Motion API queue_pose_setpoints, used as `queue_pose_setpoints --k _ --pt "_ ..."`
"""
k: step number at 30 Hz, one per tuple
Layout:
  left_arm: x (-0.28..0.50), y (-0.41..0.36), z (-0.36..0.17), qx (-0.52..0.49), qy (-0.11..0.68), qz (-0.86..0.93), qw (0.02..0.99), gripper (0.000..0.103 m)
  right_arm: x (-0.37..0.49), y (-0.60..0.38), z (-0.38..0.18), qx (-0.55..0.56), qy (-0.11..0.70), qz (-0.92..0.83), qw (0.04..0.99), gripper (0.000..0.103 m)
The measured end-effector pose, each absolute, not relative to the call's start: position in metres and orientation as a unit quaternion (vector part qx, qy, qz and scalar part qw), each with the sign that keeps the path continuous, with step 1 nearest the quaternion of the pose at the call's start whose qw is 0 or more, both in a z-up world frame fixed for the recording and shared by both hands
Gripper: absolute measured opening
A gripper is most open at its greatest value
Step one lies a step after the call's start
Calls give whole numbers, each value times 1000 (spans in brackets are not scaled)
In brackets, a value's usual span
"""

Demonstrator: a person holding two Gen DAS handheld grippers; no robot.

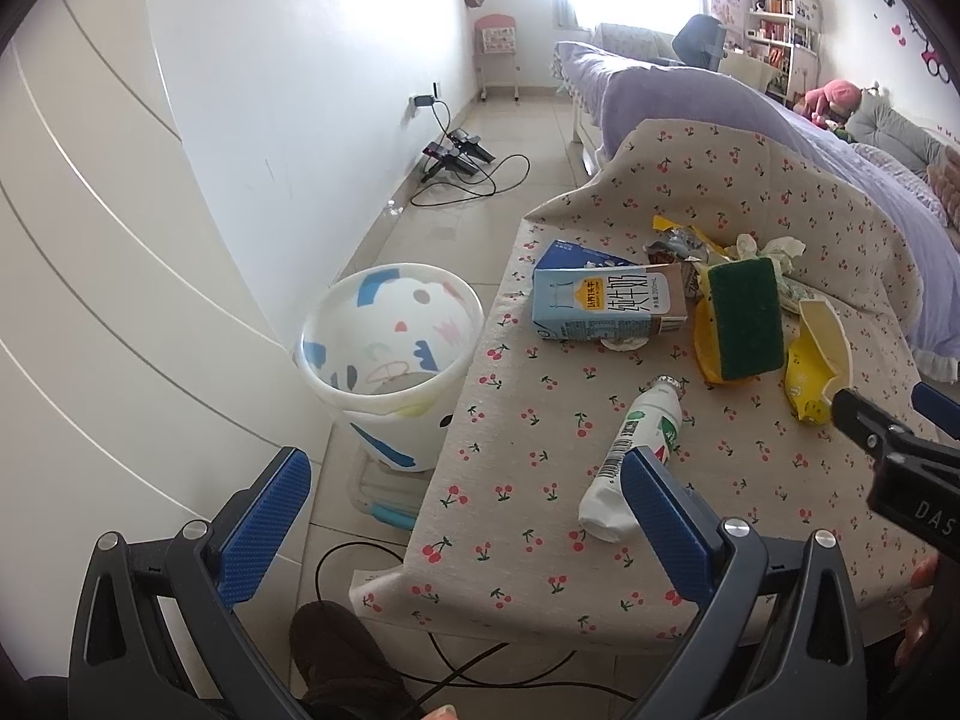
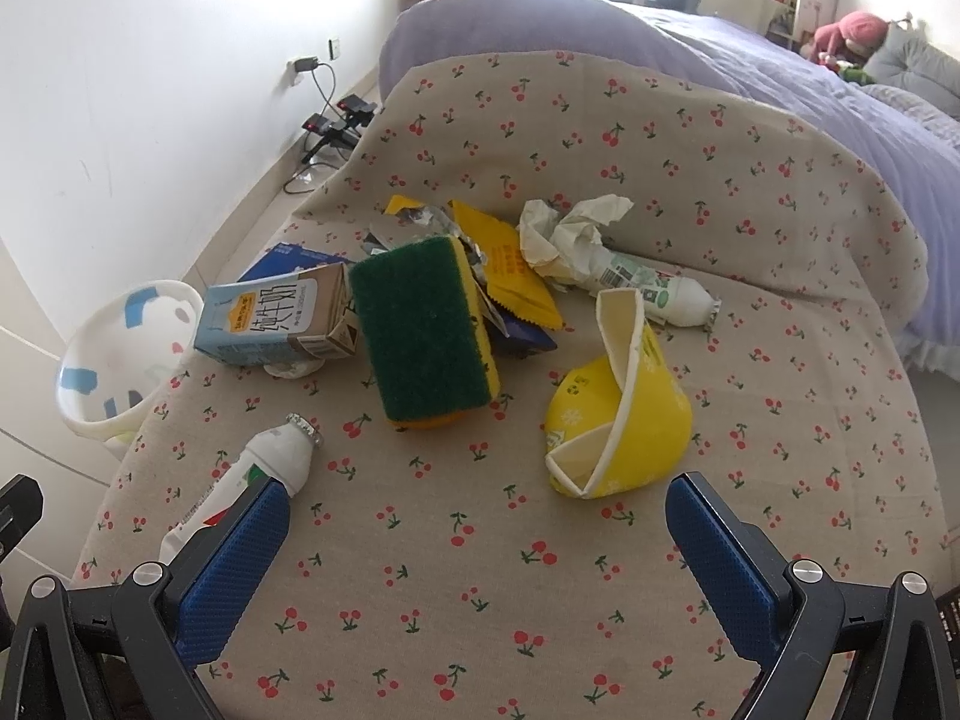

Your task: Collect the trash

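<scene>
Trash lies on a cherry-print cloth table [image 2: 480, 588]: a white drink bottle [image 1: 636, 456] [image 2: 264, 474], a blue milk carton [image 1: 606, 303] [image 2: 270, 318], a green-and-yellow sponge [image 1: 744, 318] [image 2: 426, 330], a crushed yellow paper cup [image 1: 816, 360] [image 2: 618, 420], crumpled tissue [image 2: 570, 234], a second bottle [image 2: 654, 294] and yellow wrappers [image 2: 516, 264]. A white patterned bin [image 1: 390, 360] [image 2: 120, 348] stands on the floor left of the table. My left gripper [image 1: 462, 510] is open and empty above the table's left edge. My right gripper [image 2: 480, 534] is open and empty, just short of the cup.
A bed with a purple duvet [image 1: 780, 120] lies behind the table. Chargers and cables [image 1: 462, 162] sit on the floor by the white wall. A cable and a dark slipper [image 1: 342, 654] lie under the table's near edge. The right gripper's body [image 1: 900, 468] shows at the left wrist view's right edge.
</scene>
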State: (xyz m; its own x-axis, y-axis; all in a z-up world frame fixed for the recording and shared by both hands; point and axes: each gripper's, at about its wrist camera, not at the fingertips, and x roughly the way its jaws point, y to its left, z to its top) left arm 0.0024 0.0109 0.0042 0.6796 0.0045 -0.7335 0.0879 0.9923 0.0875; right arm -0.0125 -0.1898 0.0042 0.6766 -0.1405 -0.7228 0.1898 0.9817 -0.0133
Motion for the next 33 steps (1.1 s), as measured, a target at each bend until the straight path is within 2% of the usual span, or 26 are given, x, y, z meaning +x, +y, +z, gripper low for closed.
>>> queue_pose_setpoints --k 5,12,18,26,30,32,33 --pt "11 13 12 68 387 -34 919 103 -12 -203 19 34 389 -84 917 103" --pt "63 10 22 57 457 -102 882 103 24 -236 33 54 441 -53 894 103" --pt "105 10 25 84 461 -75 880 103 65 -234 18 61 482 -36 873 103" --pt "150 25 -8 39 508 -66 858 101 108 -208 -19 22 514 -35 857 102" --pt "167 28 -19 1 527 -75 847 98 125 -199 -26 23 524 -30 851 89" --pt "173 27 -24 -28 540 -85 837 97 131 -197 -28 21 526 -31 850 77" --pt "177 24 -26 -44 545 -91 832 96 133 -198 -29 23 528 -29 848 67"
